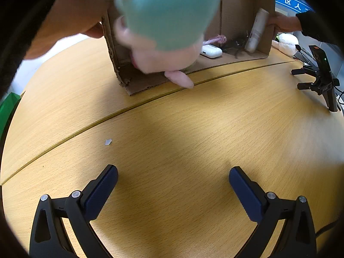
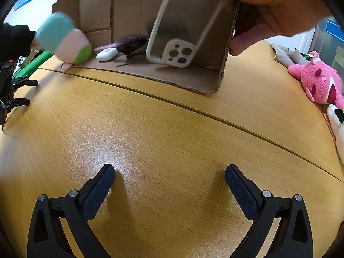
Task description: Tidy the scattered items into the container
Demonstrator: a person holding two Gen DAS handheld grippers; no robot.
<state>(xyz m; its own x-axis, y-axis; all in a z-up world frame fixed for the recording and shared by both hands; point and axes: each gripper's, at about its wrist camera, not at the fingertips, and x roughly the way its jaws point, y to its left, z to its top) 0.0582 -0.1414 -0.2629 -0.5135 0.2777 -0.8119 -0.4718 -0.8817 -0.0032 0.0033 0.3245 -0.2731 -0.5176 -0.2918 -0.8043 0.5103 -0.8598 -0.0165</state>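
A cardboard box (image 1: pixel 240 4) lies on its side on the wooden table, open toward me; it also shows in the right wrist view (image 2: pixel 96 4). Bare hands (image 2: pixel 268 6) hold its walls. Inside lie a white earbud case (image 1: pixel 211 51), a purple item (image 1: pixel 217 39), a dark item (image 2: pixel 131 43) and a clear phone case (image 2: pixel 178 34) leaning upright. A blurred teal and pink plush toy (image 1: pixel 167 25) is at the box's left opening, also in the right wrist view (image 2: pixel 66 38). My left gripper (image 1: pixel 173 185) and right gripper (image 2: pixel 169 183) are open and empty above the table.
A black clamp stand (image 1: pixel 320 79) sits at the table's right in the left wrist view, and at the left in the right wrist view (image 2: pixel 10 90). A pink plush (image 2: pixel 318 81) and a white plush (image 2: pixel 337 129) lie at the right edge. A small paper scrap (image 1: pixel 108 142) lies on the table.
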